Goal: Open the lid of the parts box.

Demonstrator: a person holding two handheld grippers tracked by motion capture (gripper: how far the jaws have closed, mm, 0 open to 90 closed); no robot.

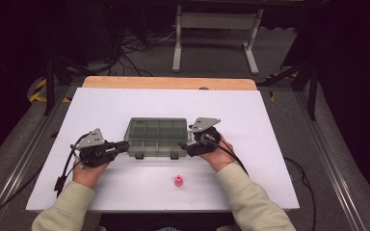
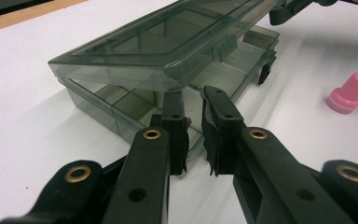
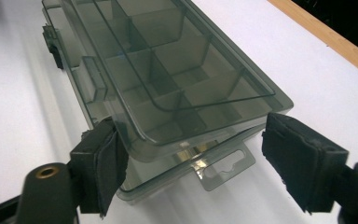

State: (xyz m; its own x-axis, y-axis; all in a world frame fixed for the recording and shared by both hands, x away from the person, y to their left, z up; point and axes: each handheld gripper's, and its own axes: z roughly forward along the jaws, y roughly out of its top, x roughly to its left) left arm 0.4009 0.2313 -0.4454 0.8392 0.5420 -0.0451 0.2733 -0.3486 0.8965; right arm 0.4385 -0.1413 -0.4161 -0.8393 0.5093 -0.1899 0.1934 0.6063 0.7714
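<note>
Organizer box (image 1: 156, 137) sits between 2 hand-held grippers, lid slightly raised.

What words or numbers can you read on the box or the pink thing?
None. The smoky clear box has plain walls and a plain lid, the pink piece is blank, and the left gripper and right gripper carry no print I can make out.

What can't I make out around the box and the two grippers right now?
- Left gripper: in its own view the raised lid covers the jaw tips, so whether they touch it is unclear.
- Compartment box: high view too small to show the lid gap or contents.
- Pink piece: its underside is hidden.
- Right gripper: contact with the box end is uncertain.
</note>
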